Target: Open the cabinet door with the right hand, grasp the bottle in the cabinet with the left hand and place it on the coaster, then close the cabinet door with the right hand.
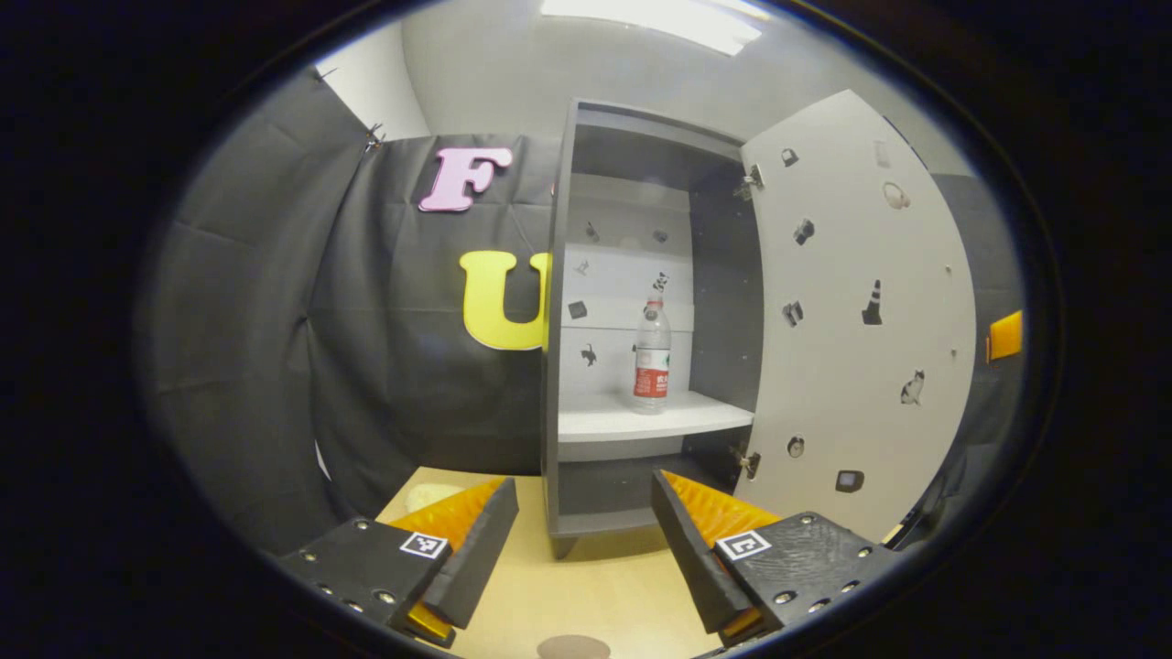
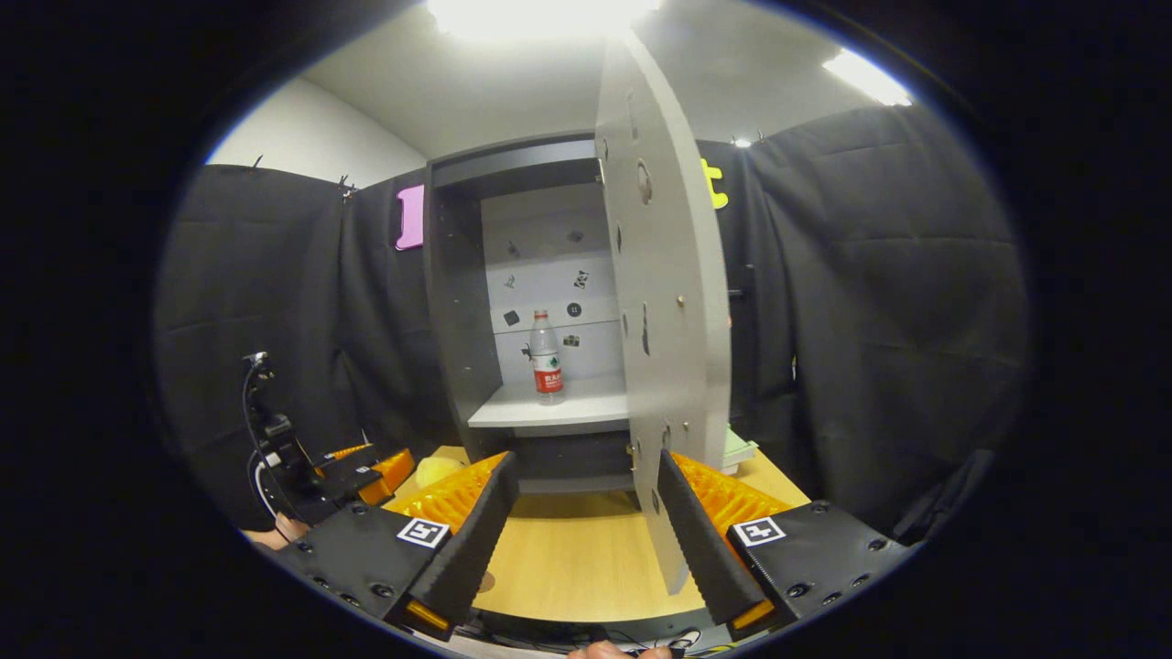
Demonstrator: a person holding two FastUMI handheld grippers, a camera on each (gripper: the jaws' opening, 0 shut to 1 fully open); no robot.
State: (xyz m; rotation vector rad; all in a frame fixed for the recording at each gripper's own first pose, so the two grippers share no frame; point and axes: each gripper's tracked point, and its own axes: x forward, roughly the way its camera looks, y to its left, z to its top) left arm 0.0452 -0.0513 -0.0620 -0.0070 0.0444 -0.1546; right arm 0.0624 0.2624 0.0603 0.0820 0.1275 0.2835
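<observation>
Both fingers of the left gripper [image 1: 584, 540] fill the near bottom of the left gripper view, spread wide with nothing between them, hovering over the wooden table [image 1: 595, 586]. Just below them, at the very near edge of that view, a round brownish patch shows, which I judge to be the coaster [image 1: 573, 647], though too little of it is visible to be sure.

Farther off stands the grey cabinet [image 1: 554, 366], its door [image 1: 861, 348] swung out to the right. On the white shelf [image 1: 641, 419] inside, the bottle [image 1: 652, 352] stands upright near the right inner wall, with a white cap and a red label, well apart from the left gripper.

In the right gripper view, the right gripper [image 2: 581, 540] is likewise spread and holding nothing. The door's edge [image 2: 661, 348] runs down between its 2 fingers, closer to the right one; I cannot tell whether either finger touches it. At the far left of this view the left gripper appears low beside the table, with part of a hand under it.

Judging from this, step 1 of the task is done: the door is open. Left to do are 3 things: reaching in for the bottle, setting it on the coaster, and shutting the door.
</observation>
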